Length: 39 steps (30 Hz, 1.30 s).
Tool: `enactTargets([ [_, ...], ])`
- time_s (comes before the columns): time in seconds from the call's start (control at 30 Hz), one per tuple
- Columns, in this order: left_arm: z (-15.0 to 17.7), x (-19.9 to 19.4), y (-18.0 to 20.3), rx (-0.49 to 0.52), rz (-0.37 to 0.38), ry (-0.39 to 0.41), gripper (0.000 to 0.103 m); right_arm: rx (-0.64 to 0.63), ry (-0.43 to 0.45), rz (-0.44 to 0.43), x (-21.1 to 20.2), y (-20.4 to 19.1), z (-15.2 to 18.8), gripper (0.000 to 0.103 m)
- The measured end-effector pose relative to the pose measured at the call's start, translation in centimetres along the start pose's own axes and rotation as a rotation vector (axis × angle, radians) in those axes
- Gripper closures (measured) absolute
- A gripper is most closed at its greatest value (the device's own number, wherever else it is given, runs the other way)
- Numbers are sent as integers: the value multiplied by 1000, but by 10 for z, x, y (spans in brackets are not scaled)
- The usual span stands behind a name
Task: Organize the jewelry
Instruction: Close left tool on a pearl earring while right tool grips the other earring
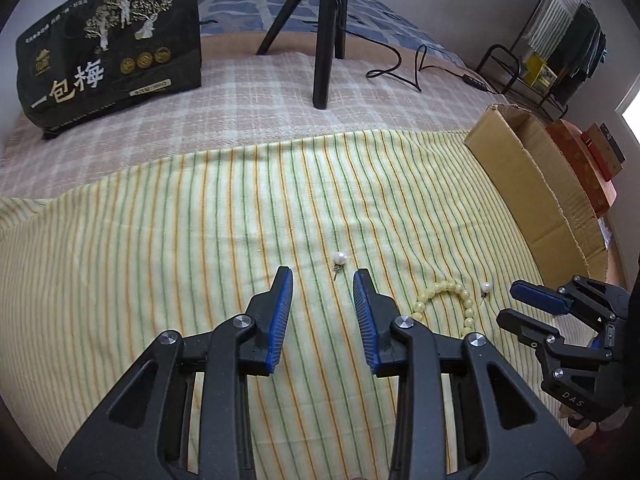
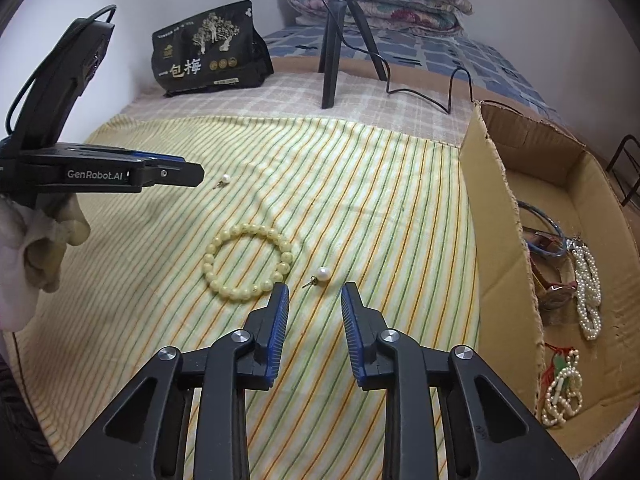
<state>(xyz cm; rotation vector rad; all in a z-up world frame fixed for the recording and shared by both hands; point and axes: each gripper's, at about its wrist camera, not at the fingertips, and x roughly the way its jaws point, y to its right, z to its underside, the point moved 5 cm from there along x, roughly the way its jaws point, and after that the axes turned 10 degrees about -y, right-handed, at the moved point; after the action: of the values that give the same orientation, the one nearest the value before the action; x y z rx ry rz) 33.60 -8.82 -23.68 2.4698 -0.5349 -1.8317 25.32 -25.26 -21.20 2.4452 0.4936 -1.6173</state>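
Observation:
On the yellow striped cloth point(image 1: 160, 240) lie two pearl earrings and a pale yellow bead bracelet point(image 2: 246, 262). My left gripper point(image 1: 322, 276) is open and empty, with one pearl earring point(image 1: 340, 258) just ahead of its fingertips. The bracelet point(image 1: 448, 300) lies to its right, with the second earring point(image 1: 486, 288) beyond. My right gripper point(image 2: 314, 288) is open and empty, with the second earring point(image 2: 322, 274) just ahead of its tips. The first earring point(image 2: 225, 179) lies near the left gripper point(image 2: 192, 174). The right gripper also shows in the left wrist view point(image 1: 508, 304).
An open cardboard box point(image 2: 500, 216) stands at the cloth's right edge, holding pearl necklaces point(image 2: 586, 284), a beaded piece point(image 2: 562, 392) and sunglasses point(image 2: 550, 264). A black tripod point(image 2: 334, 40) with a cable and a black snack bag point(image 2: 208, 50) stand behind the cloth.

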Motion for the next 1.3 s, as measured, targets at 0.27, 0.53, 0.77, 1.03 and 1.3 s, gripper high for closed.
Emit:
enactTargets([
  [0.27,-5,8,7,36,-28,13,74,5,8,-14,4,0,-4,82],
  [0.53,-7,18,7,38,-31,1,78,1,2,-8,10,-1,-5,82],
  [0.77,-9,25,10,46,-27,-3,79,6,-2,-3,15,0,-6,82],
  [1.03,-11,31,13,61,-29,-12,84,7,-5,6,19,1,-6,82],
  [1.3,-10,33,10,61,-33,-14,96,10,-8,14,22,2,-7,96],
])
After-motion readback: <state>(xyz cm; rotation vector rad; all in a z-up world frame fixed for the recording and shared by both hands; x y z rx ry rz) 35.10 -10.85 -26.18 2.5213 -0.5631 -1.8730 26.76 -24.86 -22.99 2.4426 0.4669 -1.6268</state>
